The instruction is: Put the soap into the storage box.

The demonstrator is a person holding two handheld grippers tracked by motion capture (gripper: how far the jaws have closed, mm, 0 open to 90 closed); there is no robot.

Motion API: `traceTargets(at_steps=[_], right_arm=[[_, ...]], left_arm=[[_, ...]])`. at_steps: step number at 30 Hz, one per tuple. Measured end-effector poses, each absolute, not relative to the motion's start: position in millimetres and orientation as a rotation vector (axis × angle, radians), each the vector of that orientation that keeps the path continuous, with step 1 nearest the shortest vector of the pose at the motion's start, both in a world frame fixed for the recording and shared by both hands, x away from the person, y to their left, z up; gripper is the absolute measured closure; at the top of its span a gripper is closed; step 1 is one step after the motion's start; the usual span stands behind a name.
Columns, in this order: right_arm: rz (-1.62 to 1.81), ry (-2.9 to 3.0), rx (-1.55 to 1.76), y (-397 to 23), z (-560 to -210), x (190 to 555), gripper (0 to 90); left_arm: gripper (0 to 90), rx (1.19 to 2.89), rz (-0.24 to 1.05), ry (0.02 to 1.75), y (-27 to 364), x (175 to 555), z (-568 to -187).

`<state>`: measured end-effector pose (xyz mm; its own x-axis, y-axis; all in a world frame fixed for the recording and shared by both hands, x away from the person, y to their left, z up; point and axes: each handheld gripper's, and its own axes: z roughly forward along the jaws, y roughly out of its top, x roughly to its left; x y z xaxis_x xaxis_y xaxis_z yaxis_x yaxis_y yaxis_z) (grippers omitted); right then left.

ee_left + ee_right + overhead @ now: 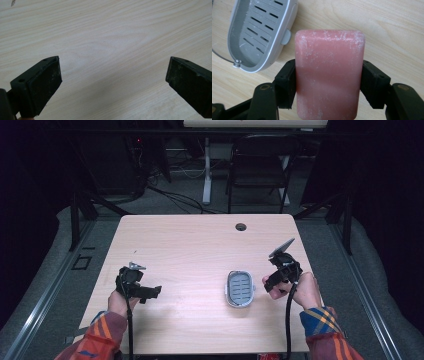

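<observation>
Soap (329, 75), a pink bar dusted with white residue, sits clamped between the 2 black jaws of the right gripper (329, 83); each pad presses flat against a long side of the bar, 1 at either edge. The bar stands up out of the grip, its rounded top end well past the pad tips, its lower end running down between the jaw arms. No stamp or lettering can be made out on its face.

Just beyond the bar, up and to the left in the right gripper view, lies a grey soap dish (259, 32) with a slotted floor and a white rim, resting on the table (392, 30). Soap and dish are apart. In the high view the dish (240, 288) lies just left of the right gripper (274, 282).

The left gripper (113, 82) holds its 2 jaws spread wide over bare wood grain, with nothing between them. It sits well apart from the dish, at the table's left (142, 292).
</observation>
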<state>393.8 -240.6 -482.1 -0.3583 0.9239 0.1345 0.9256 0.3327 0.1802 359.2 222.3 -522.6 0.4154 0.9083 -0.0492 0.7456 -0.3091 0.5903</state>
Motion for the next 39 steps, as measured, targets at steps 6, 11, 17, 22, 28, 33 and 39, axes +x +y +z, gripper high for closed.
traceTargets(at_steps=[6,11,17,22,28,33,39], right_arm=[[-0.341,-2.574,-1.749,-233.6,-477.7,394.5,36.9],[-0.353,-2.588,-1.739,-227.5,-477.4,396.2,36.9],[-0.341,-2.599,-1.721,-224.0,-473.4,397.7,36.9],[-0.326,-2.612,-1.697,-221.4,-469.3,399.4,37.0],[-0.319,-2.625,-1.688,-216.0,-468.1,400.8,36.9],[-0.323,-2.636,-1.674,-210.8,-466.7,403.1,36.9],[-0.315,-2.645,-1.663,-204.8,-464.4,404.4,36.9]], left_arm=[[0.2,2.143,0.395,1.396,223.1,359.2,-522.5],[0.2,2.139,0.395,1.397,222.6,359.3,-523.2],[0.2,2.136,0.396,1.399,222.4,359.1,-523.7],[0.2,2.139,0.395,1.397,222.1,359.2,-523.9],[0.2,2.142,0.393,1.398,222.2,359.3,-523.9],[0.2,2.151,0.395,1.396,220.6,359.2,-523.6],[0.2,2.152,0.402,1.396,221.0,359.0,-523.0]])
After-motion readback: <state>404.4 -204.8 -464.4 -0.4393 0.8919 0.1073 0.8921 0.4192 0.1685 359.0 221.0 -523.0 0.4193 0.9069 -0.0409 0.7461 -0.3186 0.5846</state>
